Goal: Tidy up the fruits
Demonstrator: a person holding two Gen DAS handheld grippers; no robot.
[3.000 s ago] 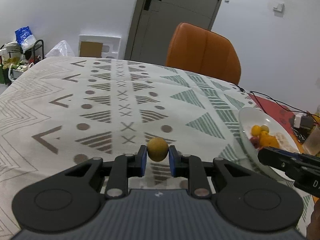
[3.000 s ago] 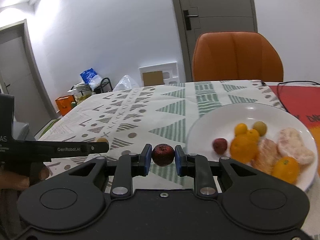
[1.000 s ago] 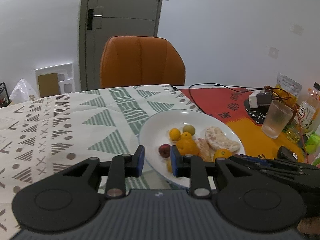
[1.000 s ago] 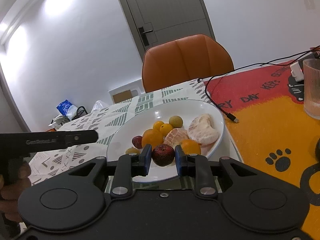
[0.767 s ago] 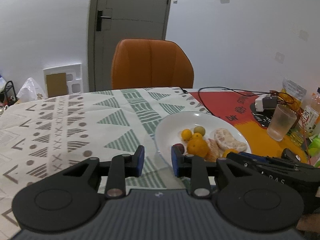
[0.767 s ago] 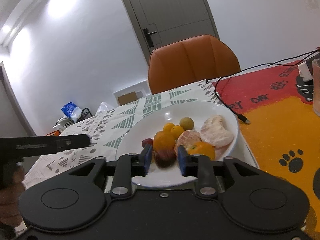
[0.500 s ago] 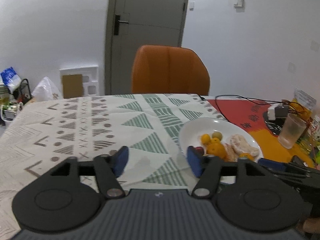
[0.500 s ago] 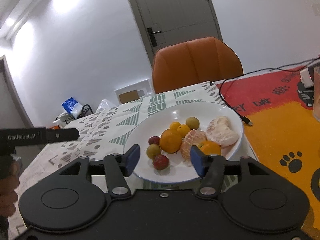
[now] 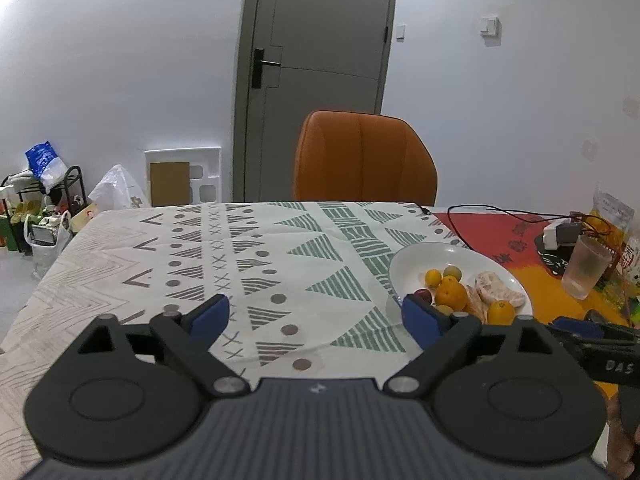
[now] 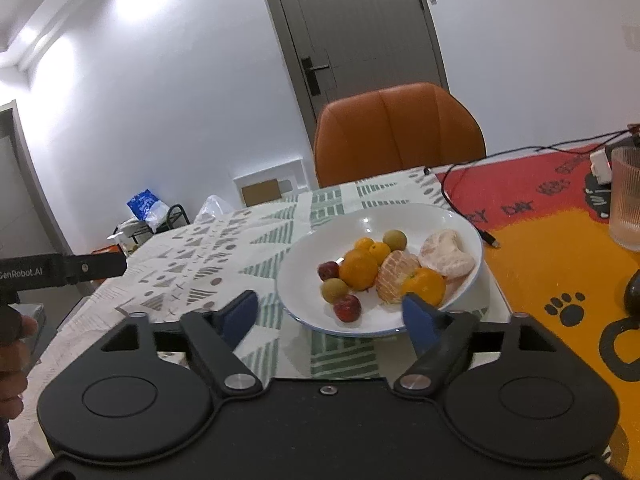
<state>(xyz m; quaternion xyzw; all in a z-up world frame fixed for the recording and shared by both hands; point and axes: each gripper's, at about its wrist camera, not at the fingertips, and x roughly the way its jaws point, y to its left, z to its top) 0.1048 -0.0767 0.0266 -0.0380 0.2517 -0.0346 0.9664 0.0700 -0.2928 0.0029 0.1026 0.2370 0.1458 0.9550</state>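
White walls (image 9: pixel 120 60) are enclosing the room, and a grey door (image 9: pixel 316 76) with a dark lever handle (image 9: pixel 262 65) is standing shut straight ahead of the gripper. An orange padded chair (image 9: pixel 364 158) is sitting at the far edge of the table, just in front of the door. Ahead and to the left, a white foam packing piece (image 9: pixel 184 176) is leaning against the wall, beside a white plastic bag (image 9: pixel 116 192) and a black wire rack (image 9: pixel 44 204) holding clutter on the pale floor (image 9: pixel 12 280). Ceiling light (image 10: pixel 132 4) is glaring off the upper left wall.
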